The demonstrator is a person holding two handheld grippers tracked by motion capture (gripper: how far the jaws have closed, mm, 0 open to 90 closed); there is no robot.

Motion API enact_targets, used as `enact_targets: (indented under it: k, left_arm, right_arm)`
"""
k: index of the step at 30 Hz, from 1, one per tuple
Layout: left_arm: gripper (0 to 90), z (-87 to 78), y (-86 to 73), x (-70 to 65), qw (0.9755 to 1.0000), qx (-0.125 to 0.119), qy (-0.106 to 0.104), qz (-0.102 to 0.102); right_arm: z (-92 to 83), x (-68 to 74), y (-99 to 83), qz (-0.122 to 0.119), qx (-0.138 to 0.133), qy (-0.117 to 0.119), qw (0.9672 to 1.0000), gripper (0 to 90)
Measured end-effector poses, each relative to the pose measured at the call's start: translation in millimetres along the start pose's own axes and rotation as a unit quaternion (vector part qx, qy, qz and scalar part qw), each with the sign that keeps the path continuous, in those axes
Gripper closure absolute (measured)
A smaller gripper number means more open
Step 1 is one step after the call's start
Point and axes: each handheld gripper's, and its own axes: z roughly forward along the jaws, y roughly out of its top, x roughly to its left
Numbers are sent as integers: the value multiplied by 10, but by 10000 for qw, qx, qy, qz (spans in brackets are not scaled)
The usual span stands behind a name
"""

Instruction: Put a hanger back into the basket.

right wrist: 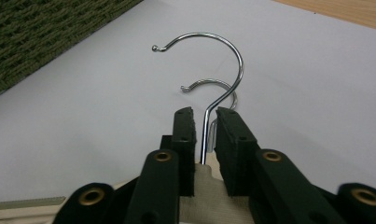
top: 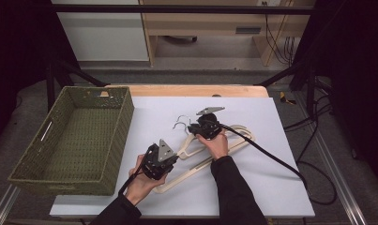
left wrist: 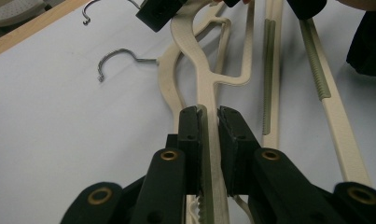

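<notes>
Work surface: a white rectangular sheet (top: 107,187) covers a pale wooden table (top: 191,90).
Hangers: two cream plastic clothes hangers with chrome wire hooks lie stacked near the middle of the sheet, hooks pointing away from the person.
Upper hanger: the cream plastic hanger on top (left wrist: 202,79) has its hook (right wrist: 209,51) raised over the hook of the lower one.
Lower hanger: the cream plastic hanger underneath (left wrist: 169,88) rests flat on the sheet; its hook (right wrist: 209,85) shows behind the upper hook in the right gripper view.
Trouser bars: ribbed grey-green grip strips (left wrist: 268,70) run along the straight lower bars of both hangers.
Left gripper: the black two-jaw left gripper (top: 159,161), held in the person's left hand (top: 142,185), sits at the near end of the hangers; the jaws stand narrow, pads pressed on an arm of the upper hanger.
Right gripper: the black two-jaw right gripper (top: 206,125), held in the person's right hand (top: 218,145), sits at the neck of the hangers; the jaws are drawn narrow around the wire stem of the upper hook, whether the pads actually press on the thin wire I cannot tell.
Basket: an olive-green woven rectangular basket (top: 32,161) stands at the left edge of the table, well apart from the hangers.
Cables: a black cable (top: 266,152) trails from the right gripper across the sheet toward the right.
</notes>
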Motion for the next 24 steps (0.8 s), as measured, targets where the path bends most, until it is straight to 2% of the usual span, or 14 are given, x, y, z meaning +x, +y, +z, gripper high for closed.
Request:
enact_targets:
  k: [3, 4, 7, 9, 10, 11, 15, 16, 17, 19, 22, 24]
  left_arm:
    - [793, 7, -7, -25, 10000, -4, 17, 22]
    - [793, 8, -11, -36, 10000, 0, 35, 43]
    - [793, 8, -18, -50, 9999, 25, 49, 87]
    - [793, 14, -38, -73, 10000, -11, 52, 53]
    - [792, 24, -49, -94, 9999, -67, 62, -51]
    - [792, 20, -59, -94, 10000, -16, 72, 15]
    - [793, 22, -104, -102, 10000, -38, 73, 28]
    - [793, 25, -143, -108, 10000, 10, 41, 22]
    - [794, 38, -163, -123, 9999, -42, 6, -110]
    - [794, 39, -178, -124, 9999, -10, -16, -113]
    - [796, 47, -219, -138, 9997, 24, -110, -228]
    - [794, 47, -239, -115, 9992, 84, -274, -284]
  right_arm:
    - [-16, 18, 10, 121, 45, 38, 9999, 835]
    - [-25, 8, 8, 52, 60, 54, 10000, 837]
    - [-44, 20, 11, 57, 56, 30, 10000, 842]
    - [-84, 39, 13, 71, 14, -14, 10000, 860]
    - [-100, 46, 17, 114, -15, -36, 9999, 884]
    - [-122, 53, 19, 136, -50, -63, 9999, 888]
    - [-183, 88, 21, 90, -119, -50, 9999, 894]
    - [-209, 115, 13, 59, -130, -52, 9999, 895]
    - [-223, 132, 5, 39, -160, -58, 9998, 896]
    - [-253, 163, -10, -41, -215, -67, 9997, 896]
    - [-318, 210, -33, -184, -300, -55, 9994, 897]
    - [-361, 230, -46, -197, -403, -26, 9990, 898]
